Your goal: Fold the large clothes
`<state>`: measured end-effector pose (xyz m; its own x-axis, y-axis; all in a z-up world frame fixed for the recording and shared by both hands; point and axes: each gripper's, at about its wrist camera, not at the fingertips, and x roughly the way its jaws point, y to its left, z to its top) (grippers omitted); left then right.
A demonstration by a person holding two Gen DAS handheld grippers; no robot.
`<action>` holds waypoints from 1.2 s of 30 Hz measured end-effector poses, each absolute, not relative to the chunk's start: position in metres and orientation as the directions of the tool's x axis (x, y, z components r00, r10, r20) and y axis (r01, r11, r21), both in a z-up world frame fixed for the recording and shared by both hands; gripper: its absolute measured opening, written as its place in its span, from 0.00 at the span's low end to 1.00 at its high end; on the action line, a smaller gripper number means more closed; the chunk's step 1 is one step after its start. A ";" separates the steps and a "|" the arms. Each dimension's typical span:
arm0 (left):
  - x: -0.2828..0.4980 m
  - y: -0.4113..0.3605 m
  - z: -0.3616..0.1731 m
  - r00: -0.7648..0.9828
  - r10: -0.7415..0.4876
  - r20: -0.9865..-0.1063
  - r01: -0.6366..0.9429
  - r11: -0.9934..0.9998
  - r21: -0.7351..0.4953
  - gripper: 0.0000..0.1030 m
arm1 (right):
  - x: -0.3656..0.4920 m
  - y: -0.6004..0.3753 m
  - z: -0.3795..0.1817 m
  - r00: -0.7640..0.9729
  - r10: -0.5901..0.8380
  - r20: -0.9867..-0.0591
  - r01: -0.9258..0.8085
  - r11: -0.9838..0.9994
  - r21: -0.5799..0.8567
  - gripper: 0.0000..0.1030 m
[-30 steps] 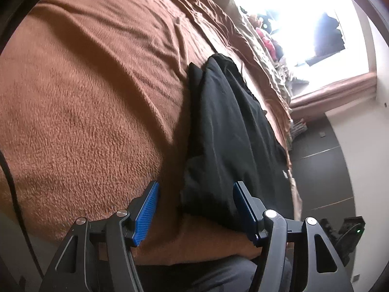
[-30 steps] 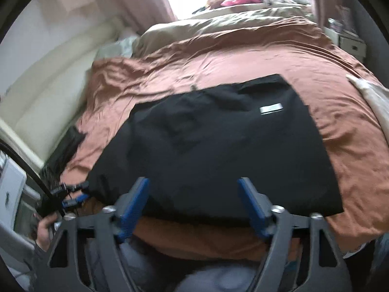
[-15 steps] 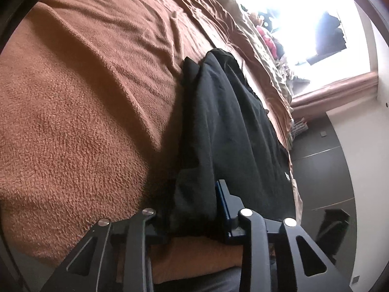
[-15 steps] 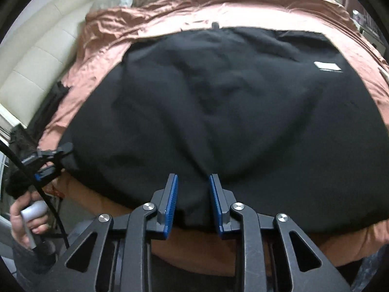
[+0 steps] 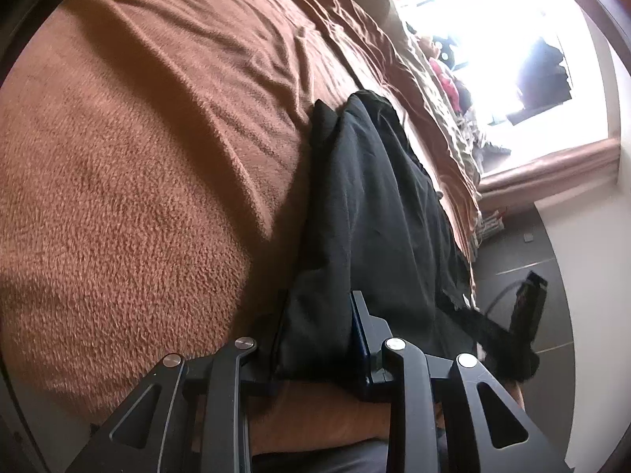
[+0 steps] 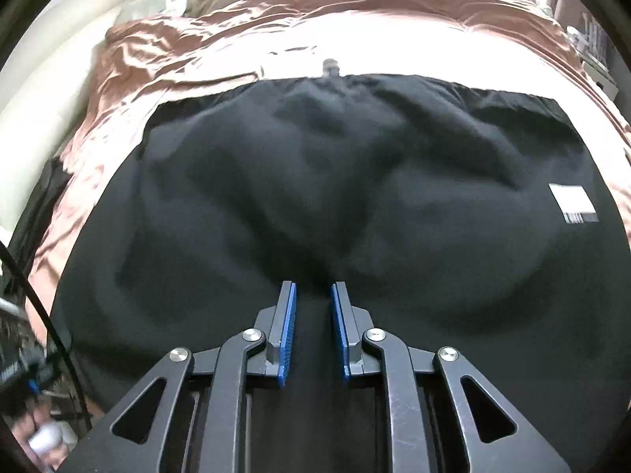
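Observation:
A large black garment [image 6: 355,181] with a white label [image 6: 574,203] lies partly folded on a brown bedspread [image 5: 130,165]. My right gripper [image 6: 313,295] is shut on the garment's near edge at its middle, with cloth bunched between the blue pads. In the left wrist view the garment [image 5: 374,197] runs away from me along the bed. My left gripper [image 5: 315,339] is shut on its near corner, the cloth filling the gap between the jaws.
The bedspread [image 6: 130,59] stretches beyond the garment toward beige pillows and a cream headboard [image 6: 43,90]. A bright window [image 5: 493,39] lies past the bed. Dark floor [image 5: 524,244] with a black device is on the right in the left wrist view.
Both grippers went from open to shut on the garment's near edge. The right gripper moved closer and the cloth now bunches and lifts toward it.

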<state>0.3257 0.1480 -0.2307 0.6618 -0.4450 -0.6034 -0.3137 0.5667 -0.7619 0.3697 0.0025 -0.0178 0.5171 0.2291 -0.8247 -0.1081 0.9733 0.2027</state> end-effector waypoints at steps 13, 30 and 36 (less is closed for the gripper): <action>0.312 0.152 -0.235 0.668 -0.459 -0.586 -0.326 0.527 -0.785 0.29 | 0.445 0.027 -0.027 0.500 0.206 -0.841 -0.046 0.976 0.212 0.15; 0.290 0.153 -0.231 0.709 -0.460 -0.535 -0.346 0.433 -0.832 0.19 | 0.421 0.028 -0.019 0.503 0.336 -0.796 -0.090 0.937 0.339 0.15; 0.285 0.148 -0.198 0.747 -0.477 -0.463 -0.246 0.448 -0.859 0.16 | 0.356 0.016 -0.019 0.522 0.403 -0.752 -0.127 0.908 0.399 0.15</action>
